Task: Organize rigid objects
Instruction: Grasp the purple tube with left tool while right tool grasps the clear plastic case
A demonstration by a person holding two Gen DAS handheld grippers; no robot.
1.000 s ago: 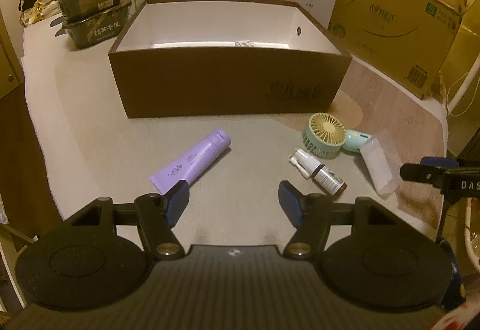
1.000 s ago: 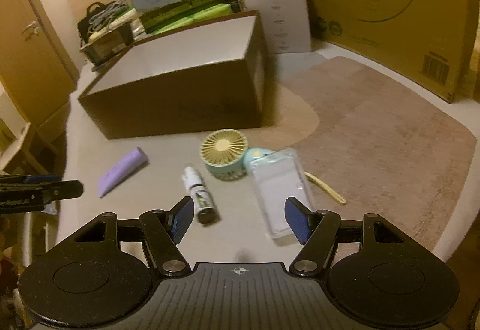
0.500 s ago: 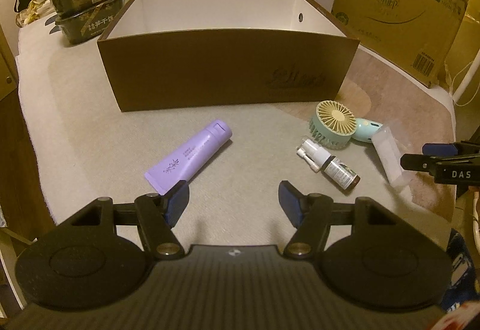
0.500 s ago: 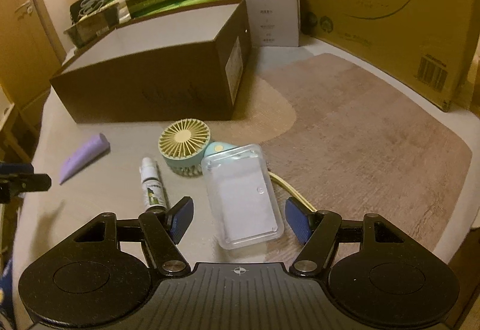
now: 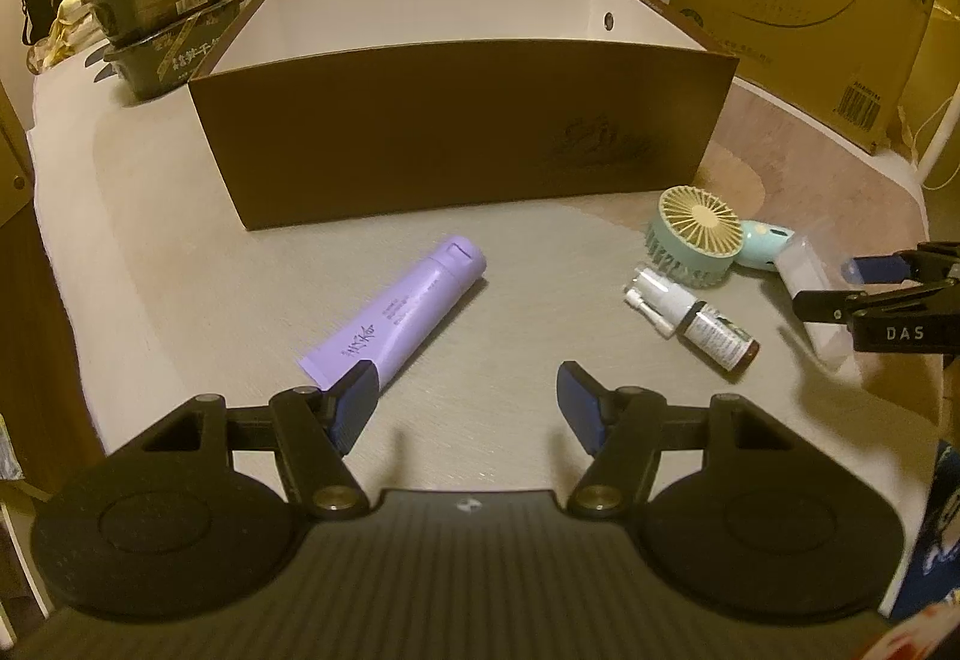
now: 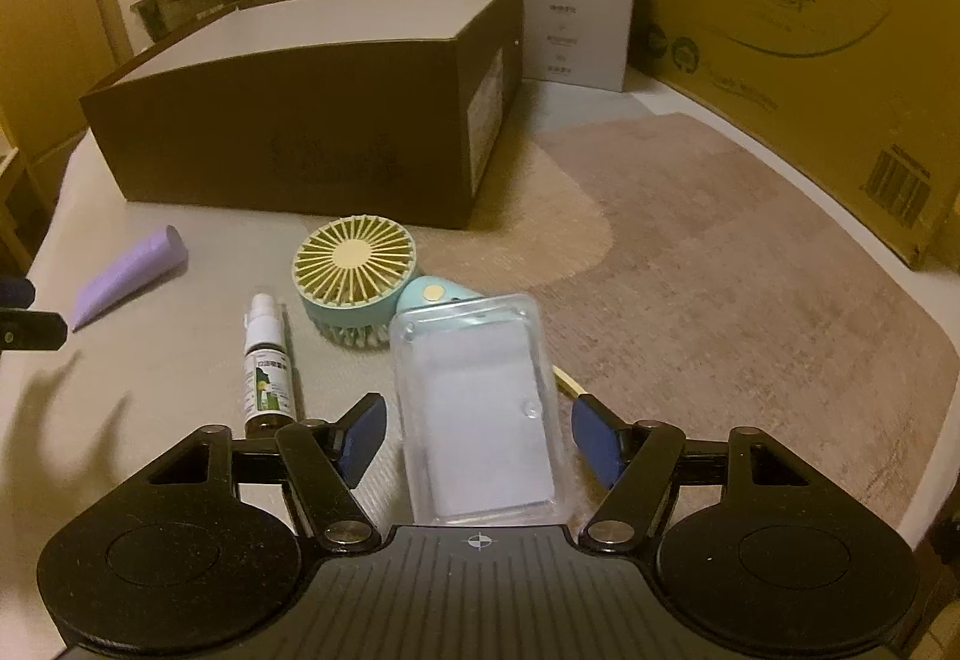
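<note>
OK, my right claw (image 6: 474,435) is apart, straddling the clear plastic case (image 6: 480,408) on the surface (image 6: 720,264), pads not pressing yet. Best bet: settle lower, center the case between the pads, close on its long edges, lift flat, avoid nudging the spray bottle (image 6: 268,363) and mint fan (image 6: 354,282) beside it. My left claw (image 5: 468,402) is apart too, empty, near the purple tube (image 5: 399,312). The brown box (image 5: 468,132) sits behind, open for drop-off.
</note>
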